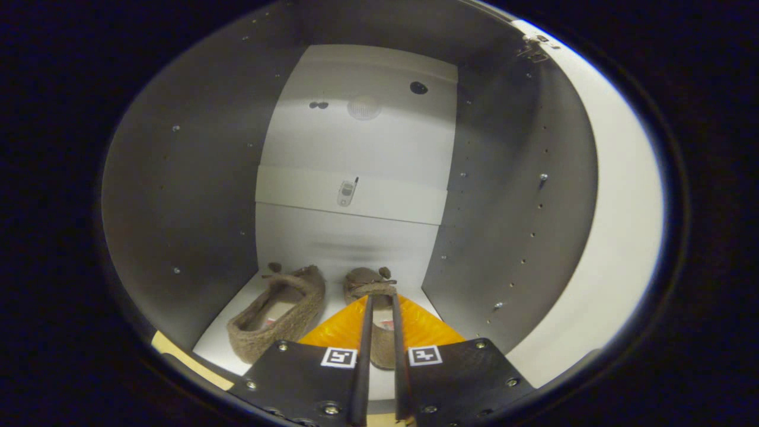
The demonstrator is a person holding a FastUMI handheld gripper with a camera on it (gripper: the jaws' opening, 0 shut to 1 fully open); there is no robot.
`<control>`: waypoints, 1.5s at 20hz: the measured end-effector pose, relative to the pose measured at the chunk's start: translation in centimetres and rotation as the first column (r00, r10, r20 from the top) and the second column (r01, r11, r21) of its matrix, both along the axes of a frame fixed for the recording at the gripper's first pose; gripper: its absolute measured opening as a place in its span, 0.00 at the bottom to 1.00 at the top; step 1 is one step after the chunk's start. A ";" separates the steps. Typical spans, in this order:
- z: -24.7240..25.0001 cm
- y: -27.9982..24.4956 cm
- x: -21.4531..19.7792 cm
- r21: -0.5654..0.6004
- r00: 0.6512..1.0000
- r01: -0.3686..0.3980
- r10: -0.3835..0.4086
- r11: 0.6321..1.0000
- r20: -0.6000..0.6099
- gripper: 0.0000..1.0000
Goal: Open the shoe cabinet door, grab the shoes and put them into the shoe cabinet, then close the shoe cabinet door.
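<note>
The gripper point(379, 305) is poking into the open shoe cabinet point(195, 196), low in the middle of the frame. Its two fingers are squeezed close together on the side edge of the right shoe point(369, 283), so it is holding that shoe. The shoe sits on the white cabinet floor point(222, 341), with its toe pointing at the back wall point(356, 148). The left shoe point(278, 314) lies just beside it, a bit to the lower left, and the two are close but I cannot tell if they touch. Both shoes are already inside. The shoes look fuzzy and soft, like little slippers, so they are likely light and floppy. A soft shoe can bend or sag, so the rim at the opening is a good place to pinch, as it is thin enough to fit between the fingers. They should not break or slip much. The cabinet door point(622, 237) stands open at the right of the frame, and it is not shut yet.
</note>
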State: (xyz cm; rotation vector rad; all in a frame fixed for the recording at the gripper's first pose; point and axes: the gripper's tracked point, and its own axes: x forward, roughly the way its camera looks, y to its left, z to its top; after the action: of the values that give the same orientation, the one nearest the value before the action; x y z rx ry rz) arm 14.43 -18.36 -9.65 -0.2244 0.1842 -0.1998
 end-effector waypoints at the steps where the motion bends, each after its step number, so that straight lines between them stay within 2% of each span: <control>1: 0.4 0.3 -0.9 0.004 1.000 0.004 -0.004 1.000 0.006 0.17; 8: 2.5 2.7 -9.0 0.042 0.998 0.031 -0.033 0.999 0.045 0.18; 12: 4.1 3.1 -15.1 0.053 0.994 0.074 -0.078 0.996 0.082 0.23; 13: 4.5 2.9 -16.3 0.055 0.992 0.083 -0.088 0.995 0.092 0.34; 16: 6.0 2.2 -20.4 0.054 0.987 0.105 -0.111 0.993 0.120 0.42; 21: 10.2 0.0 -26.1 0.051 0.971 0.142 -0.149 0.989 0.189 0.83; 25: 13.5 -3.1 -31.2 0.043 0.957 0.149 -0.155 0.988 0.247 0.83; 30: 17.0 -7.4 -37.5 0.014 0.950 0.124 -0.123 0.992 0.287 0.83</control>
State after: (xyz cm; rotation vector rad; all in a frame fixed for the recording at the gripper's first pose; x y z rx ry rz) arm -23.08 -25.74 7.34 -0.1857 -0.0921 -0.3543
